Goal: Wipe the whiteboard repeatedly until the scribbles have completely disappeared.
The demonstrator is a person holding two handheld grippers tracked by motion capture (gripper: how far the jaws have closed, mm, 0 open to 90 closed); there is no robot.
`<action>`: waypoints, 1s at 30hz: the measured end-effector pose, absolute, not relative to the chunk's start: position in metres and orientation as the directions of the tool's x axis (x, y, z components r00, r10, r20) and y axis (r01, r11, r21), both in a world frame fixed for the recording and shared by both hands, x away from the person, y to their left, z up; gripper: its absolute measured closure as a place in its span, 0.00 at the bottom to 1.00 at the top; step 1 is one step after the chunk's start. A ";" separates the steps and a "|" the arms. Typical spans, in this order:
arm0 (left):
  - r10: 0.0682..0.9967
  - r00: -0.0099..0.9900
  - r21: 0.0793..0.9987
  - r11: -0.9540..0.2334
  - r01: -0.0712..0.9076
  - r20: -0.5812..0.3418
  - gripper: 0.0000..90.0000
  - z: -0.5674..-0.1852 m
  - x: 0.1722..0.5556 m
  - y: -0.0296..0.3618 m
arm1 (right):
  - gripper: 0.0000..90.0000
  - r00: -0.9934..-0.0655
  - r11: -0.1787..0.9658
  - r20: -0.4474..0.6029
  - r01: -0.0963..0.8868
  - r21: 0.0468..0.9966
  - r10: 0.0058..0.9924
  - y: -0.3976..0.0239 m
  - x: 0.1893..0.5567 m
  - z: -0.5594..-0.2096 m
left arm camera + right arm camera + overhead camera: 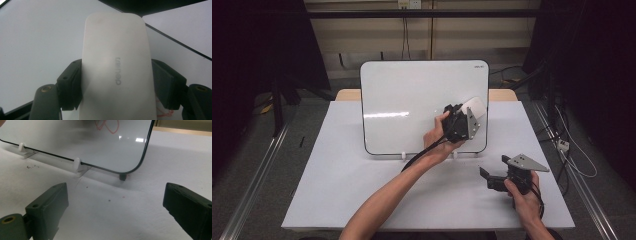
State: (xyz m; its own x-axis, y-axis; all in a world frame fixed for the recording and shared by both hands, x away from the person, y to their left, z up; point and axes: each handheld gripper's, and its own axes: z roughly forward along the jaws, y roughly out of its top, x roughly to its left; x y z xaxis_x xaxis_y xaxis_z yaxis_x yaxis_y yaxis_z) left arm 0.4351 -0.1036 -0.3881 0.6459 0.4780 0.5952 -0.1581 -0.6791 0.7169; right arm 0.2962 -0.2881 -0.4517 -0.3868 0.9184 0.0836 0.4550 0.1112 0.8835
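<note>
Eraser [116,72], white and oblong, sits clamped across its width in my left gripper [460,121], long axis running out past the jaws toward the whiteboard's [412,100] upper right, its far end over the board face. I see my right gripper [492,178] held low over the white bench [337,175] with jaws wide apart and empty. Red marks [106,126] show on the board. Dark curtains flank the bench.

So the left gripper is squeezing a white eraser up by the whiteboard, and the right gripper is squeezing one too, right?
Not quite. The right gripper holds nothing: the right gripper view shows its jaws wide apart over the bare table. The left gripper does squeeze the white eraser by the whiteboard.
</note>
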 end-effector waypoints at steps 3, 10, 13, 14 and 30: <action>0.469 0.652 0.713 -0.683 -0.160 0.595 0.35 -0.386 0.437 -0.103 | 0.07 -0.390 0.114 0.082 0.453 0.884 0.917 -0.288 0.296 -0.451; 0.479 0.653 0.719 -0.679 -0.148 0.587 0.35 -0.375 0.445 -0.100 | 0.07 -0.390 0.112 0.085 0.455 0.883 0.917 -0.288 0.297 -0.452; 0.474 0.646 0.710 -0.688 -0.153 0.598 0.35 -0.368 0.451 -0.098 | 0.07 -0.390 0.115 0.081 0.453 0.884 0.917 -0.288 0.297 -0.452; 0.474 0.646 0.710 -0.688 -0.153 0.598 0.35 -0.368 0.451 -0.098 | 0.07 -0.390 0.114 0.082 0.454 0.884 0.917 -0.289 0.297 -0.452; 0.555 0.609 0.759 -0.639 -0.124 0.567 0.35 -0.365 0.458 -0.085 | 0.07 -0.391 0.116 0.081 0.454 0.883 0.917 -0.288 0.297 -0.452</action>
